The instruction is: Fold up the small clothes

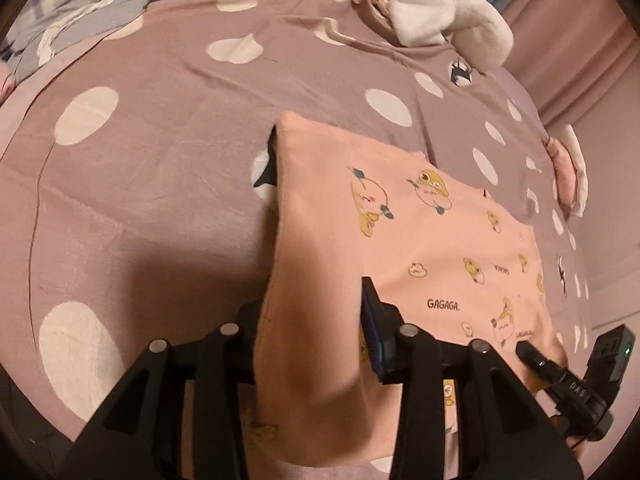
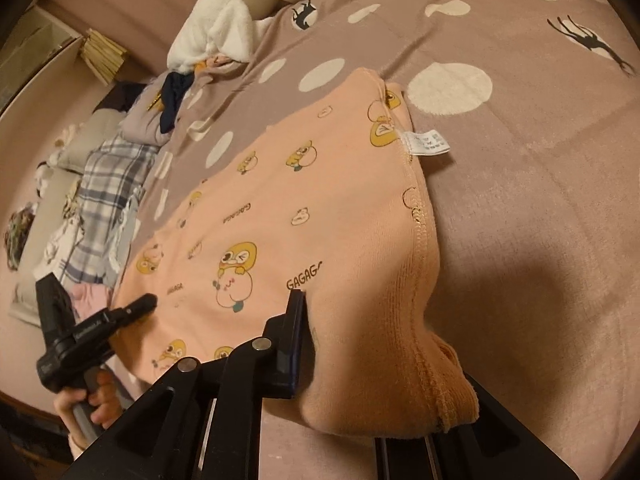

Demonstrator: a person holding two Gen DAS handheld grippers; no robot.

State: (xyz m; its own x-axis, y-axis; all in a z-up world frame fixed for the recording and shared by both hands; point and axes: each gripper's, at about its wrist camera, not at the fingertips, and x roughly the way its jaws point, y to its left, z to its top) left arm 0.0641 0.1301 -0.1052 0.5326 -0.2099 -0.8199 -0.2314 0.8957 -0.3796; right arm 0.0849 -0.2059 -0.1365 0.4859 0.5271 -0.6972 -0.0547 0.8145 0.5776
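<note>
The small peach garment (image 1: 420, 240) is laid on the bed cover (image 1: 160, 160), which is mauve with big white dots, and its near edge is lifted up off the cover. That near edge is pinched at two places. One bunch of cloth is pressed between the fingers of the left gripper (image 1: 316, 344), and the thick ribbed hem is squeezed between the fingers of the right gripper (image 2: 376, 352). In each wrist view, the other gripper can be seen off to the side, held by a hand (image 2: 96, 400). The fold looks only partly done. One side seems to be turned over already, because a stitched seam and a white care label (image 2: 426, 142) are shown on top, so some of the inside is facing up. The far part is still spread flat. It is judged that the held edge is meant to be carried over to the far edge, and then the cloth must be smoothed flat. The garment is soft and a little fuzzy. Small yellow cartoon chicks and the word GAGAGA are printed all over it. More clothes (image 2: 100, 208) are piled farther off on the bed, so more folding seems to be left.
</note>
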